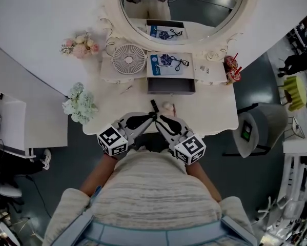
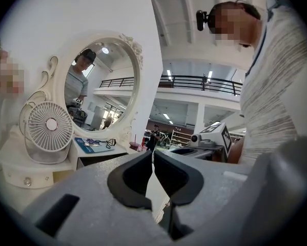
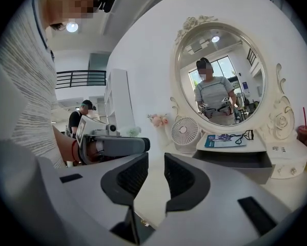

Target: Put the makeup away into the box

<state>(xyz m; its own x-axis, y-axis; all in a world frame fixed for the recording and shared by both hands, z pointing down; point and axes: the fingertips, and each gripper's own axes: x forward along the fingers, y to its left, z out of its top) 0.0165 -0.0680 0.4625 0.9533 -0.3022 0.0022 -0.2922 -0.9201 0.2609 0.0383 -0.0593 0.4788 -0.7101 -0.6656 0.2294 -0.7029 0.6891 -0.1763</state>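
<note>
Both empty, left claw [image 2: 152,155] closed, right claw [image 3: 155,163] slightly parted, small pale-pink makeup [image 1: 167,106] on table [image 1: 215,114]

Left tongs [image 2: 151,154] together, right tongs [image 3: 156,158] parted

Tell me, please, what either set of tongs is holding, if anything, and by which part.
Nothing is held: the left tongs are shut and empty, the right tongs open and empty.

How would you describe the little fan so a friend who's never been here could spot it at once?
Find the big oval mirror on the white dressing table. On the raised shelf at its foot, just left of the blue card, stands a small white fan. It is the only round, slatted thing there, beside a flat card and pink flowers.
</note>
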